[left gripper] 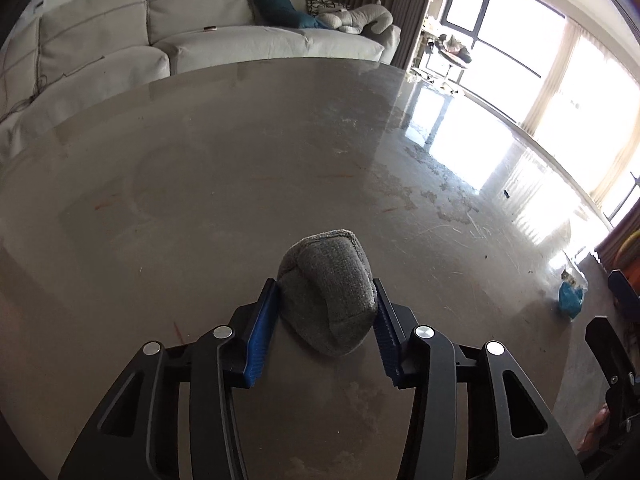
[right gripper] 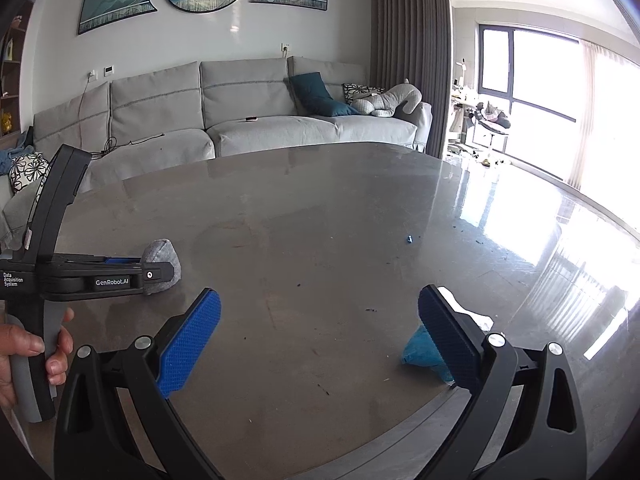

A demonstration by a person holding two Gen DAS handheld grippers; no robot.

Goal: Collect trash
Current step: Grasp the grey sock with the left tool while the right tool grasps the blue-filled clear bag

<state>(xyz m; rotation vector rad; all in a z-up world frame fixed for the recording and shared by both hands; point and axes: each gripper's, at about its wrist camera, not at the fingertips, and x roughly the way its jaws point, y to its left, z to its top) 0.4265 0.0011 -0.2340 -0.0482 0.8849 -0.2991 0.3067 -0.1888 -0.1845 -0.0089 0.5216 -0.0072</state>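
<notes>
A folded grey cloth (left gripper: 328,292) lies on the grey table (left gripper: 192,200), and my left gripper (left gripper: 325,284) is shut on it, one blue pad pressed against each side. The right wrist view shows the same cloth (right gripper: 162,250) at the left, sticking out past the left gripper (right gripper: 158,276), which a hand (right gripper: 24,356) holds. My right gripper (right gripper: 320,296) stands open over the bare table (right gripper: 320,208). A crumpled blue wrapper (right gripper: 420,350) with clear plastic lies behind its right finger, near the table's edge. The left wrist view shows that wrapper (left gripper: 571,298) at the far right.
A tiny blue scrap (right gripper: 409,239) and dark crumbs (right gripper: 372,311) dot the tabletop, and dried stains (left gripper: 424,188) mark its right half. A grey sofa (right gripper: 248,120) with cushions stands beyond the far edge. Bright windows (right gripper: 532,92) and glossy floor are on the right.
</notes>
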